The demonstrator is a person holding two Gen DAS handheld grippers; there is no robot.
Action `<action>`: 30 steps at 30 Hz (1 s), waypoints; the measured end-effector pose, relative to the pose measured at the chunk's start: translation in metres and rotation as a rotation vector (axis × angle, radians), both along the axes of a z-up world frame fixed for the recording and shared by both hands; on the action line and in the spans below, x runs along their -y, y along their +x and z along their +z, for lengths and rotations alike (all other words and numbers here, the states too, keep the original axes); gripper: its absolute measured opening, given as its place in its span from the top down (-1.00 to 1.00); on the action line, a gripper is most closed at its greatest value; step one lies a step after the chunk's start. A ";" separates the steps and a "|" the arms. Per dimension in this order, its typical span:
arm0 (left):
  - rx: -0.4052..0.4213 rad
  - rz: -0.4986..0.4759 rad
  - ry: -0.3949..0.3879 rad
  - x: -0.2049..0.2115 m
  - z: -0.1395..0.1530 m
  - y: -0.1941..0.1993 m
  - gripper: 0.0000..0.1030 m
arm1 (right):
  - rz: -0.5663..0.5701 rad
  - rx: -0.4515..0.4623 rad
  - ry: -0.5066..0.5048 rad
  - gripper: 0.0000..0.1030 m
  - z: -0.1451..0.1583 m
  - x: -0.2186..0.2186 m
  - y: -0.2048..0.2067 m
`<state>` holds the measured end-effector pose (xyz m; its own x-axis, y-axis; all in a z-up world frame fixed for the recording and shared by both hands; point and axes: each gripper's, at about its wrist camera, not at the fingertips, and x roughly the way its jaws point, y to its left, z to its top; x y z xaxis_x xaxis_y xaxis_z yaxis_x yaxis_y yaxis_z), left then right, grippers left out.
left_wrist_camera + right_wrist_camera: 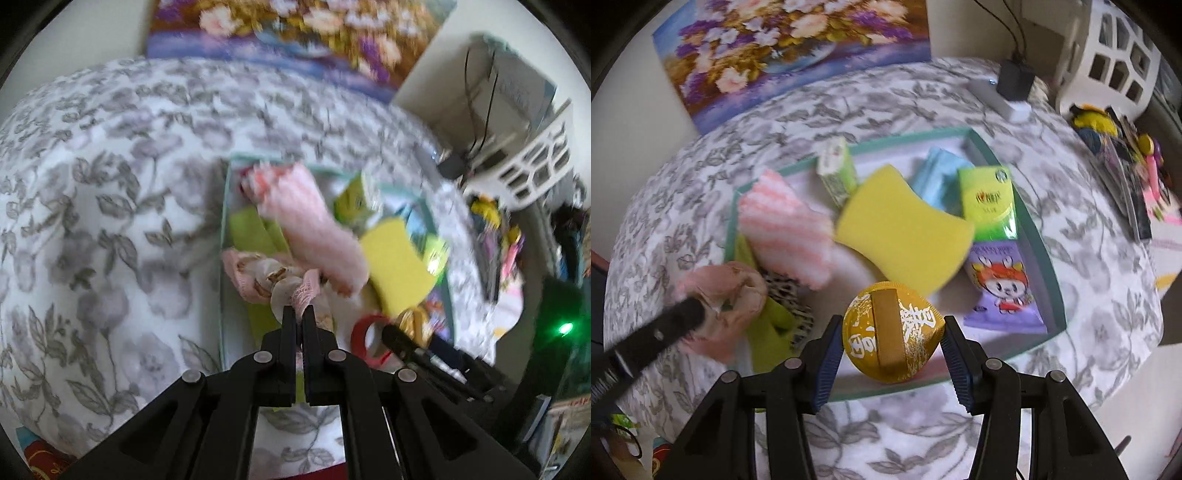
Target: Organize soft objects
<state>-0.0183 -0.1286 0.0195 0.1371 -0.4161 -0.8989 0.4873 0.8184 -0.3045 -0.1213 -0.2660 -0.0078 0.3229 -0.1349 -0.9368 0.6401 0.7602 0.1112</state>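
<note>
A shallow teal-edged tray (1039,236) on the floral cloth holds a yellow sponge (905,229), a pink striped cloth (786,236), a blue cloth (934,177) and tissue packs (988,195). My left gripper (300,312) is shut on a pink lace fabric piece (258,275) over the tray's near-left corner; it also shows in the right wrist view (727,295). My right gripper (892,334) is shut on a round gold pad (892,332) with white characters, held above the tray's front edge. The sponge (395,266) and pink cloth (314,225) show in the left wrist view.
A flower painting (790,51) leans on the wall behind the table. A white lattice basket (1115,55), a charger with power strip (1012,88) and colourful clutter (1126,155) stand at the right. A roll of red tape (369,343) lies near the tray.
</note>
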 end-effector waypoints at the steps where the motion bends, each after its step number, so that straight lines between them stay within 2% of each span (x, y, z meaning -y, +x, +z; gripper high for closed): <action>1: -0.013 -0.010 0.025 0.003 -0.007 -0.001 0.95 | -0.002 -0.007 0.008 -0.07 -0.003 0.001 0.000; 4: -0.064 -0.014 0.086 0.005 -0.027 -0.002 0.95 | -0.001 -0.032 0.026 -0.08 -0.013 0.003 0.001; 7: -0.136 0.014 0.080 -0.003 -0.038 0.001 0.82 | 0.007 -0.045 0.029 -0.08 -0.017 0.001 0.003; 9: -0.157 0.035 0.066 -0.010 -0.038 0.003 0.23 | 0.011 -0.052 0.029 -0.11 -0.019 -0.001 0.003; 10: -0.157 0.042 0.066 -0.013 -0.037 0.003 0.13 | 0.013 -0.056 0.030 -0.13 -0.020 -0.001 0.003; 12: -0.154 0.063 0.061 -0.022 -0.034 0.003 0.06 | 0.016 -0.063 0.025 -0.37 -0.021 -0.002 0.003; 15: -0.157 0.088 0.062 -0.033 -0.032 0.004 -0.12 | 0.017 -0.067 0.014 -0.39 -0.021 -0.003 0.002; 18: -0.125 0.116 0.089 -0.042 -0.028 0.006 -0.27 | 0.013 -0.071 0.006 -0.58 -0.021 -0.005 0.000; 19: -0.108 0.124 0.099 -0.047 -0.026 0.006 -0.34 | 0.013 -0.070 0.002 -0.58 -0.021 -0.006 -0.001; 21: -0.075 0.142 0.124 -0.054 -0.023 0.006 -0.62 | 0.016 -0.063 -0.003 -0.61 -0.020 -0.009 -0.004; 22: -0.052 0.153 0.147 -0.059 -0.022 0.006 -0.63 | 0.016 -0.061 -0.003 -0.66 -0.020 -0.011 -0.005; 24: -0.016 0.167 0.190 -0.066 -0.020 0.005 -0.64 | 0.015 -0.061 -0.005 -1.00 -0.019 -0.013 -0.007; 30: 0.076 0.186 0.269 -0.086 -0.015 -0.001 -0.68 | 0.012 -0.046 -0.026 -1.00 -0.016 -0.021 -0.015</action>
